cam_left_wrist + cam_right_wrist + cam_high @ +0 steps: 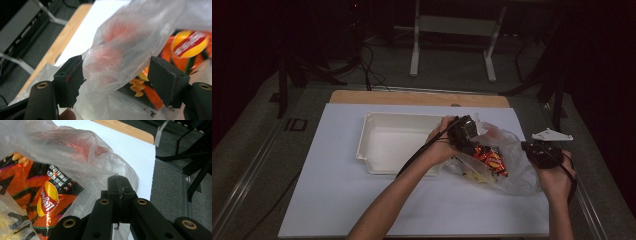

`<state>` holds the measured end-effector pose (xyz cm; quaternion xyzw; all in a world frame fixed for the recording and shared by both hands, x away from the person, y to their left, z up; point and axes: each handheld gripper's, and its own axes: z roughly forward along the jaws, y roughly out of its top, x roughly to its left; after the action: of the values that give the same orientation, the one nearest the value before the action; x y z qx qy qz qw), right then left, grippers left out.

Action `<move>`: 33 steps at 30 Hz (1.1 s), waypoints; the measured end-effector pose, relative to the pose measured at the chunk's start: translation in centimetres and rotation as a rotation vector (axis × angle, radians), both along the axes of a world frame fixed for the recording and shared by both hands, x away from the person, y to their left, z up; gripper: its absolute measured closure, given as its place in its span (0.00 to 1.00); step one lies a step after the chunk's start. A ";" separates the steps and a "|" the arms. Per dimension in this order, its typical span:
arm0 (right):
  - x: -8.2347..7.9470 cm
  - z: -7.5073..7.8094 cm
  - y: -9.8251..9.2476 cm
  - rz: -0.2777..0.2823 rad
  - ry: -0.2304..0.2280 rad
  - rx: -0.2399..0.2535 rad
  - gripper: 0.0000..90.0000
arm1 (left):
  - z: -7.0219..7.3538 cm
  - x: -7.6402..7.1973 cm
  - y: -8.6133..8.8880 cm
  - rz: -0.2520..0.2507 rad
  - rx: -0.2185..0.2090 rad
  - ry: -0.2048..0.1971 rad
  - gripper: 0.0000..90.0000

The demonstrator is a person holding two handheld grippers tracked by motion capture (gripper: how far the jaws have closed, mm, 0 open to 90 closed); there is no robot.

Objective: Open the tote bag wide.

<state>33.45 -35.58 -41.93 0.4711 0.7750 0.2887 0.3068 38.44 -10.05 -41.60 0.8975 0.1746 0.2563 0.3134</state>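
Note:
A clear plastic bag (514, 172) lies on the white sheet, right of a white tray (397, 140). Inside the bag is an orange snack pack (492, 159) with yellow packs beside it. My left gripper (469, 140) is at the bag's left end, above the tray's right rim. In the left gripper view its jaws (116, 77) stand wide apart, a loose fold of the bag (130, 37) hangs between them, and the orange pack (190, 43) lies behind. My right gripper (528, 148) is at the bag's right end. Its jaws (119, 185) are shut on the bag's film (75, 147), next to the orange pack (45, 192).
The white sheet (337, 200) covers a wooden table whose far edge (412, 97) shows behind the tray. The tray holds nothing. A grey metal stand (452, 30) and cables are on the floor beyond. The table's right edge is close to my right hand.

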 end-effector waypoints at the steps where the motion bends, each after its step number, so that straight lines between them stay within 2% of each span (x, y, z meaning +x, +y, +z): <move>1: 0.0 0.1 0.0 0.000 -0.001 -0.001 1.00 | -0.2 0.2 -0.1 0.012 0.013 0.001 0.31; 4: 0.0 0.3 -0.2 -0.003 -0.005 -0.001 1.00 | -0.8 0.8 -0.1 0.033 0.046 0.015 0.33; 6: 0.0 0.4 -0.4 -0.007 -0.007 0.001 1.00 | -1.2 1.1 -0.2 0.049 0.073 0.026 0.39; 8: 0.0 0.4 -0.5 -0.011 -0.004 0.003 1.00 | -1.3 1.4 -0.1 0.058 0.087 0.049 0.55; 9: 0.1 0.4 -0.5 -0.014 -0.003 0.004 1.00 | -1.3 1.6 0.0 0.064 0.087 0.060 0.69; 11: 0.1 0.3 -0.5 -0.023 0.001 0.001 1.00 | -1.2 1.9 0.3 0.099 0.064 0.079 0.87; 13: 0.1 0.2 -0.7 -0.025 0.009 0.003 1.00 | -0.8 2.5 1.0 0.141 -0.019 0.121 0.98; 15: 0.1 0.0 -0.8 -0.029 0.012 -0.006 1.00 | -0.4 2.7 1.5 0.151 -0.066 0.154 0.99; 17: 0.2 -0.1 -0.9 -0.040 0.008 -0.013 1.00 | -0.2 2.7 1.7 0.160 -0.088 0.161 0.98; 18: 0.3 0.0 -1.0 -0.048 0.008 -0.008 1.00 | -0.1 2.7 1.8 0.164 -0.105 0.179 0.98; 20: 0.5 0.1 -1.0 -0.055 0.013 0.002 0.99 | -0.1 2.7 1.6 0.171 -0.119 0.185 0.98; 22: 0.3 0.3 -0.8 -0.019 0.008 0.009 0.84 | -0.1 2.7 1.6 0.169 -0.132 0.197 0.98; 25: -0.9 0.8 0.2 0.020 -0.039 -0.015 0.75 | -0.1 2.8 1.4 0.185 -0.151 0.207 0.98; 28: -2.4 1.7 1.0 0.072 -0.089 0.018 0.74 | -0.1 2.9 1.4 0.191 -0.152 0.211 0.98; 30: -3.2 1.9 1.4 0.115 -0.085 0.040 0.80 | -0.2 2.9 1.4 0.194 -0.151 0.212 0.98; 31: -3.4 1.7 1.7 0.132 -0.065 0.043 0.80 | -0.2 2.9 1.4 0.198 -0.153 0.214 0.97; 33: -3.8 0.9 2.3 0.132 -0.022 0.009 0.77 | -0.2 2.9 1.5 0.208 -0.162 0.218 0.97</move>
<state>29.66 -33.29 -41.01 0.4173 0.7996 0.3168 0.2934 41.38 -8.60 -41.78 0.8689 0.3194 0.1737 0.3360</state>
